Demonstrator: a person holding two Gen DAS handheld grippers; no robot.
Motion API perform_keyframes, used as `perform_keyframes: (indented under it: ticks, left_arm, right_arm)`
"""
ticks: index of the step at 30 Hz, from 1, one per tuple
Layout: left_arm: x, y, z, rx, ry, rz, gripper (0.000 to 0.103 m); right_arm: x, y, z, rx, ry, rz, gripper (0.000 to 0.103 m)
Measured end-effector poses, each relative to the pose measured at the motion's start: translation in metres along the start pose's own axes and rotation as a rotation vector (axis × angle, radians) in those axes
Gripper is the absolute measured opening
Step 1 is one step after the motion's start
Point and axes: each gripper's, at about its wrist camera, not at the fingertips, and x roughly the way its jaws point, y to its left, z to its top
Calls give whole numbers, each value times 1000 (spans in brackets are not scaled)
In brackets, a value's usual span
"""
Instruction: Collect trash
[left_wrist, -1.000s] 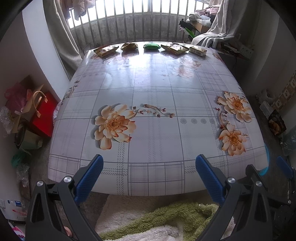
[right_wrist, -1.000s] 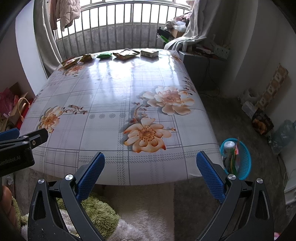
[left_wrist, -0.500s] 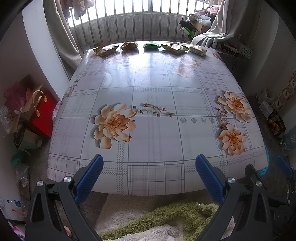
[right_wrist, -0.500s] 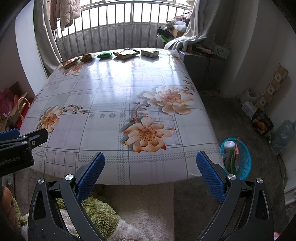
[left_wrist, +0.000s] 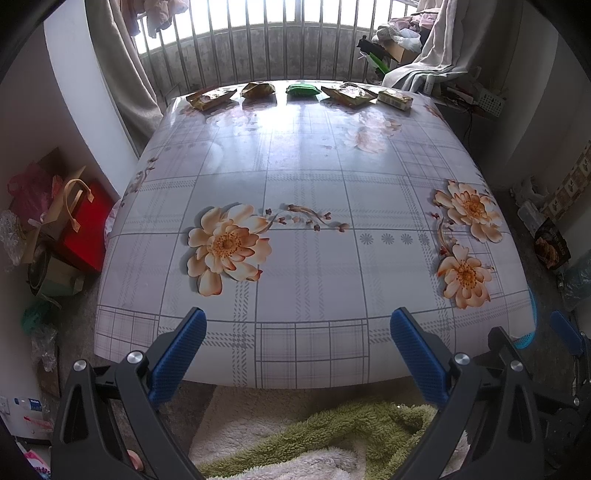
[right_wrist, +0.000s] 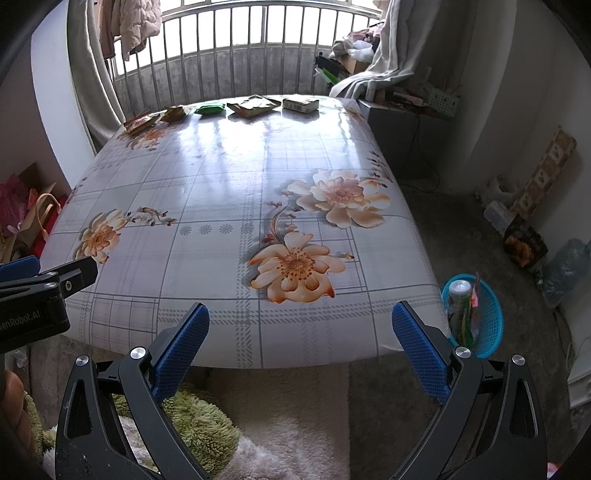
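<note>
**Five pieces of trash lined up at the far edge, both tools empty**

Five bits of litter sit in a row along the far edge of the table (left_wrist: 295, 258), next to the window railing: a tan wrapper (left_wrist: 210, 98) at the left end, a crumpled brown packet (left_wrist: 258, 89), a green packet (left_wrist: 303, 89), a flat torn wrapper (left_wrist: 349, 96) and a small box (left_wrist: 395, 99) at the right end. Spaced apart like this, each can probably be picked on its own without disturbing a neighbour. The row runs left to right across the table; the box and the two flat wrappers lie with their long sides roughly along that line, slightly angled.

The left hand-held gripper (left_wrist: 297, 347) hangs over the near edge of the table, fingers spread wide with nothing between them. The right hand-held gripper (right_wrist: 301, 341) is likewise spread and empty, held at the near right corner. Just past that corner a blue basket (right_wrist: 491, 325) stands on the floor with some items already inside, seemingly the bin for the collection. All five pieces lie well apart from both tools, so a long reach across comes first
</note>
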Motion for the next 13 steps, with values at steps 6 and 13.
perform_keyframes:
  ticks: [6, 13]
  left_arm:
    - [0, 0, -1, -4, 0, 0, 98]
    - [1, 1, -1, -8, 8, -1, 98]
  right_arm:
    - [0, 0, 1, 1, 0, 1, 95]
    - [0, 1, 0, 1, 1, 1, 95]
